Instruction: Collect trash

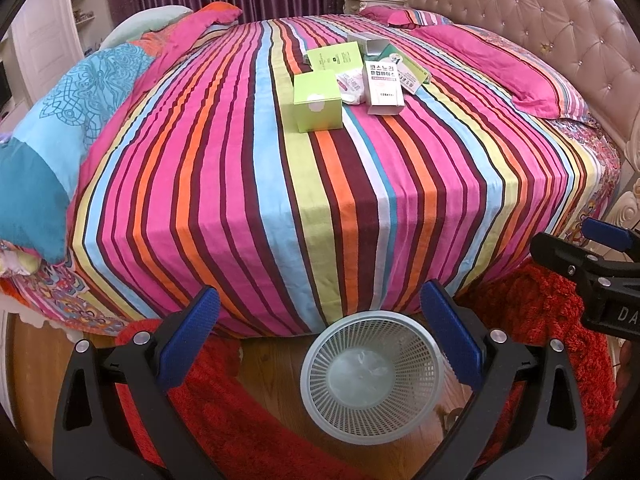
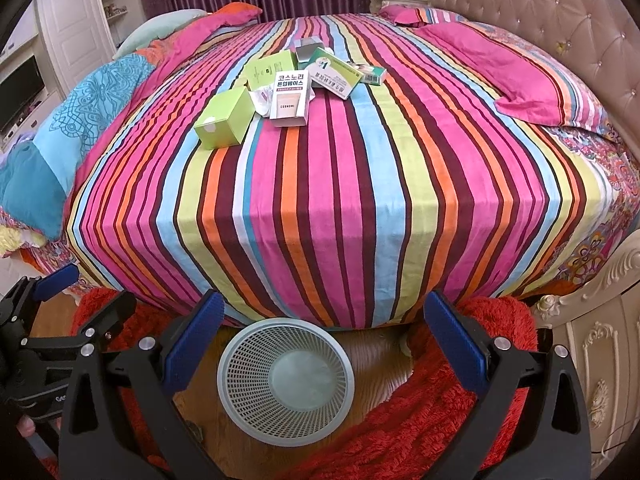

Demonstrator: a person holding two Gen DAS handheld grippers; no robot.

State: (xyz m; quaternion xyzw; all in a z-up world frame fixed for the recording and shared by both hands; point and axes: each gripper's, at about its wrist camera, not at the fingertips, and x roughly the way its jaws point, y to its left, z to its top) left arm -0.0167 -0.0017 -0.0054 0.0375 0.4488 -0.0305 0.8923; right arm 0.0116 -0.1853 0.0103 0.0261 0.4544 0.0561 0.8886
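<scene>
A pile of empty cartons lies on the striped bed (image 1: 280,184): a lime-green cube box (image 1: 318,106) (image 2: 224,120), a white box with Korean print (image 1: 383,83) (image 2: 290,96), a flat green box (image 1: 334,58) (image 2: 268,68), a crumpled wrapper (image 1: 350,86) (image 2: 262,100) and green-white cartons (image 2: 340,74). A pale mesh waste basket (image 1: 374,376) (image 2: 286,376) stands on the floor at the bed's foot. My left gripper (image 1: 320,332) is open and empty above the basket. My right gripper (image 2: 324,336) is open and empty, also over the basket.
A red shaggy rug (image 1: 548,320) (image 2: 420,420) lies around the basket on the wood floor. Pink pillows (image 1: 500,64) and a tufted headboard (image 1: 540,20) are at the right. A folded blue quilt (image 1: 60,120) is at the left. A carved white bedside cabinet (image 2: 600,360) stands at the right.
</scene>
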